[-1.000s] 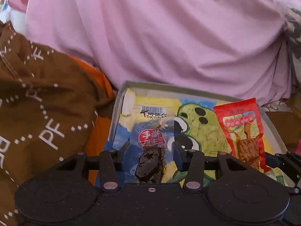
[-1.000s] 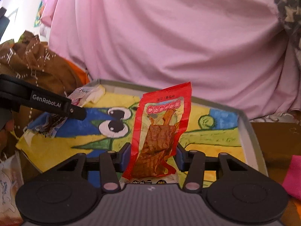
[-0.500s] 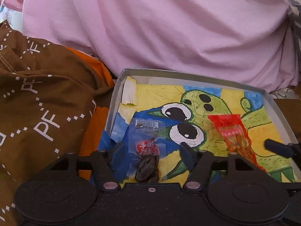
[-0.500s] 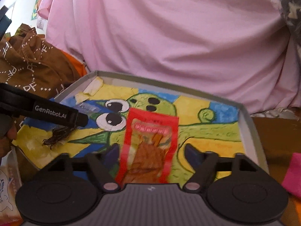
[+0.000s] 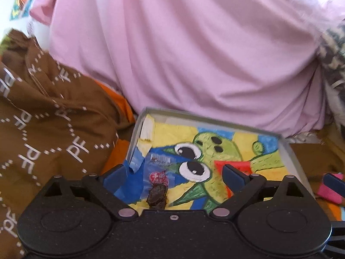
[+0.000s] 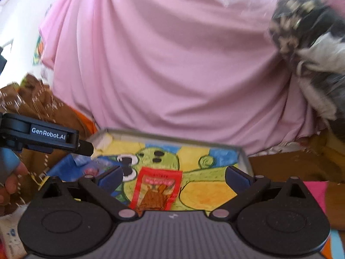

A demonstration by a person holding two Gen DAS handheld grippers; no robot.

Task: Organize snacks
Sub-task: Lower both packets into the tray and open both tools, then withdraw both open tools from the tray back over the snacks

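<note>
— In the lower middle of both wrist views, what are the tools doing?

— The left hand-held gripper (image 5: 173, 173) has its jaws spread wide, clamped on nothing. The right hand-held gripper (image 6: 172, 176) is the same: jaws well apart, empty.

— And the snacks?

— Between the left jaws, lower centre of that frame, a clear packet with a dark dried snack (image 5: 157, 183) lies flat in the shallow box (image 5: 289, 149), on its left side over the painted blue. Between the right jaws, the red snack packet (image 6: 157, 191) lies flat too, nearer the middle, over the green cartoon creature. Neither packet touches a finger.

— So how far along is it?

— I'd judge two snacks are placed and let go. At the lower left edge of the right view there's something white and printed (image 6: 8, 235) beside the box; possibly another packet, but too blurred to say. If it is, that's what remains. Behind everything, a pink sheet (image 5: 194, 54) fills the upper frame, with brown patterned cloth (image 5: 43, 118) at the left.
</note>
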